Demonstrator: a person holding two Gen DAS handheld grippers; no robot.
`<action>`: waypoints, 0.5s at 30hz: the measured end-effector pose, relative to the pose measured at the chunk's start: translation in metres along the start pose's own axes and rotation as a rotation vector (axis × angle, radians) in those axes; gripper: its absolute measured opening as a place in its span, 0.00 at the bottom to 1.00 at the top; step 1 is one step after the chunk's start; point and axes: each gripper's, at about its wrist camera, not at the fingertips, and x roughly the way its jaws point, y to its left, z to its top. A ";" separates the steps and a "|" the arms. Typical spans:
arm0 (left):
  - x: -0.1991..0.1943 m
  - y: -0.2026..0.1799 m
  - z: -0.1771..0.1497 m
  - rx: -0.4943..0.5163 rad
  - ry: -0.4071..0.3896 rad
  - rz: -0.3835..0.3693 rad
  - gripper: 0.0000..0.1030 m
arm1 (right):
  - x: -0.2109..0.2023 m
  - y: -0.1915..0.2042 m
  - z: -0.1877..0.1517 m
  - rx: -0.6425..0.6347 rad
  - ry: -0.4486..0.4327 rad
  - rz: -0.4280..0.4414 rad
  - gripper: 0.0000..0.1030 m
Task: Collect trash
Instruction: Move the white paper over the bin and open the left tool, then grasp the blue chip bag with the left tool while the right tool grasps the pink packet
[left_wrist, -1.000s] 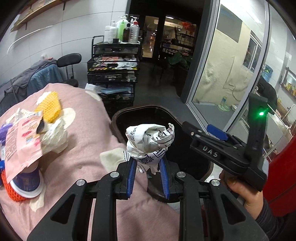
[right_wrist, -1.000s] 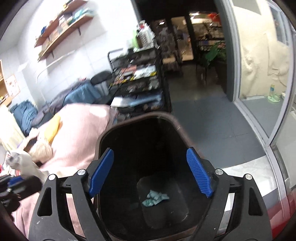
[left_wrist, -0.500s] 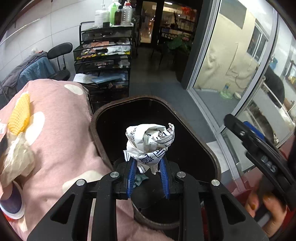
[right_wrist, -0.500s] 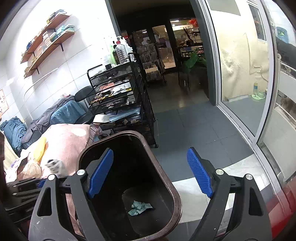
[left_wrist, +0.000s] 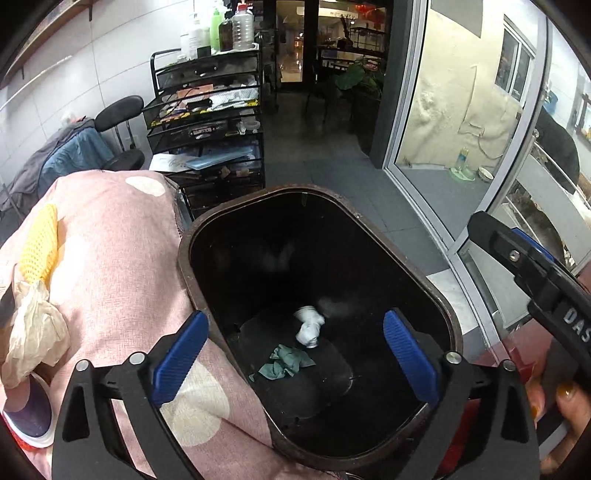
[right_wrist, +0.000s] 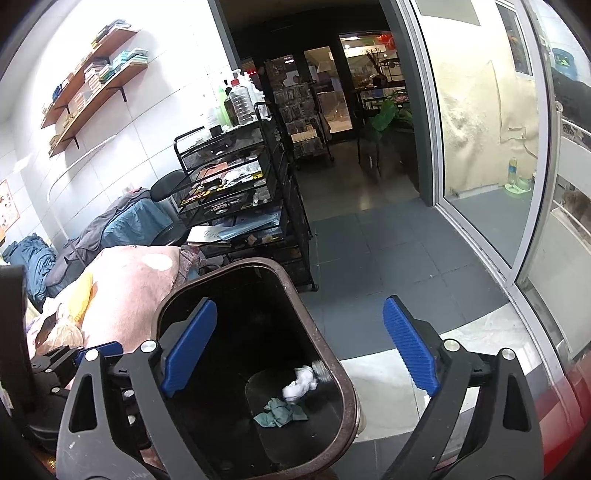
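Our left claw (left_wrist: 291, 350) hangs over the brown trash bin (left_wrist: 436, 295), jaws opening wide with nothing between them. The crumpled white paper (left_wrist: 309, 326) lies on the bin's bottom beside a teal scrap (left_wrist: 286, 362). Our right claw (right_wrist: 299, 350) is also opening, empty.

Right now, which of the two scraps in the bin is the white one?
The crumpled white paper, lying farther back on the bin floor. The other scrap, nearer the camera and touching it, is teal-green.

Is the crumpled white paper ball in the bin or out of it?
In. The crumpled white paper ball lies on the floor of the dark bin, beside a teal scrap.
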 end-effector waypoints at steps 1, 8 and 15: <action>-0.004 0.000 -0.001 -0.001 -0.008 -0.001 0.93 | 0.000 0.000 0.000 -0.001 0.002 0.000 0.89; -0.039 -0.001 -0.014 0.020 -0.094 0.029 0.95 | 0.005 0.003 -0.003 -0.014 0.032 0.056 0.90; -0.079 0.020 -0.039 -0.026 -0.181 0.062 0.95 | 0.002 0.033 -0.014 -0.091 0.038 0.162 0.90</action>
